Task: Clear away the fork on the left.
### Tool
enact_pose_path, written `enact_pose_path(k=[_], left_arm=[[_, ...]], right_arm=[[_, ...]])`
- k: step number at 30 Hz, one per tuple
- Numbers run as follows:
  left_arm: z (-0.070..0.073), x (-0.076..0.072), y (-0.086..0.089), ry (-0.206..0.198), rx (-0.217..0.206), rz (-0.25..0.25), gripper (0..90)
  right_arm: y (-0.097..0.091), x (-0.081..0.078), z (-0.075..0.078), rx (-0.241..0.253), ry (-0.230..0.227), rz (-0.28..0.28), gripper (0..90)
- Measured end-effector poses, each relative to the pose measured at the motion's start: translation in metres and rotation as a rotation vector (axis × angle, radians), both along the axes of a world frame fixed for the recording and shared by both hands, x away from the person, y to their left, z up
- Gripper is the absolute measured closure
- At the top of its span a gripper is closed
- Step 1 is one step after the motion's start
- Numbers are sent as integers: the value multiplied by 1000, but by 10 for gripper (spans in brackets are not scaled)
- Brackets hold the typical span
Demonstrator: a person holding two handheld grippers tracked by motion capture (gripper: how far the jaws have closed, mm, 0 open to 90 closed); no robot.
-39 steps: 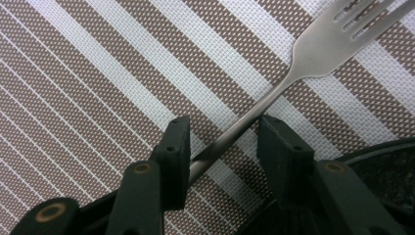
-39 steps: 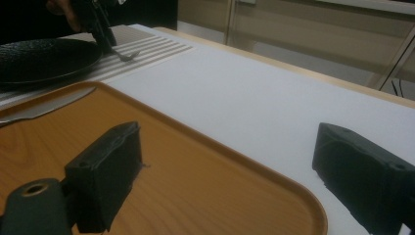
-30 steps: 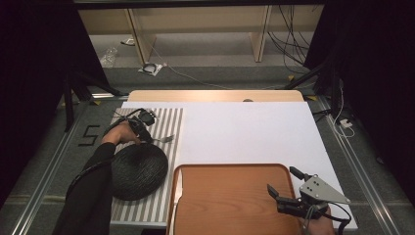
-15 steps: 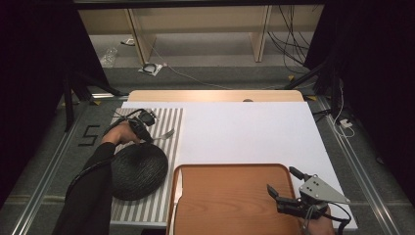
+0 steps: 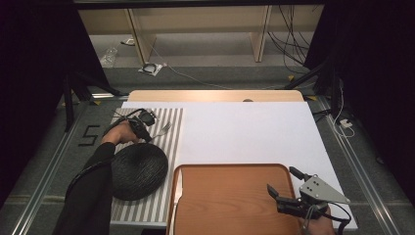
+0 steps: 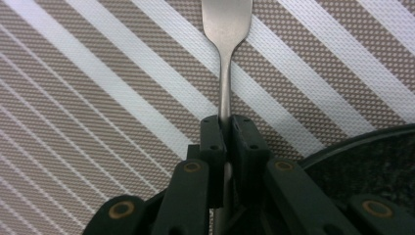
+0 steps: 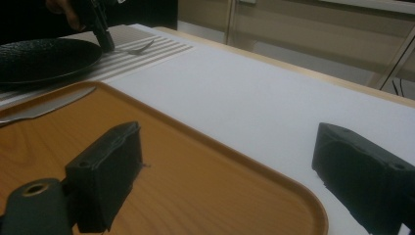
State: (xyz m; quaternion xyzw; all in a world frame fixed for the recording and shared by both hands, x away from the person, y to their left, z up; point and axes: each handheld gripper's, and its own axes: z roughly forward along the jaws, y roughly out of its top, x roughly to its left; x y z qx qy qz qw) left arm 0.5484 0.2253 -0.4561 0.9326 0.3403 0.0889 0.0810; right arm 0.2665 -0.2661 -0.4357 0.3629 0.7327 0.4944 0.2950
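One fork lies just beyond the plate: thin, stiff, slippery steel. Your left gripper, just closing, pinches its handle; your right gripper stands apart, empty.

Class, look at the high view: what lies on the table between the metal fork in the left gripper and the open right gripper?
Between silver metal fork and right gripper: bare white sheet, then brown wooden tray.
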Motion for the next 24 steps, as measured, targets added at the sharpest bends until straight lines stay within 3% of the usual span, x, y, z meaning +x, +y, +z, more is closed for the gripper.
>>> enact_pose_path(k=[10,16,24], left_arm=[[14,0,1,-117,36,-7,841],[21,-1,1,-147,32,-13,841],[32,-7,-4,-145,-6,-5,841]], right_arm=[[0,0,0,-1,4,0,123],[0,0,0,-2,1,0,123],[0,0,0,-3,2,0,123]])
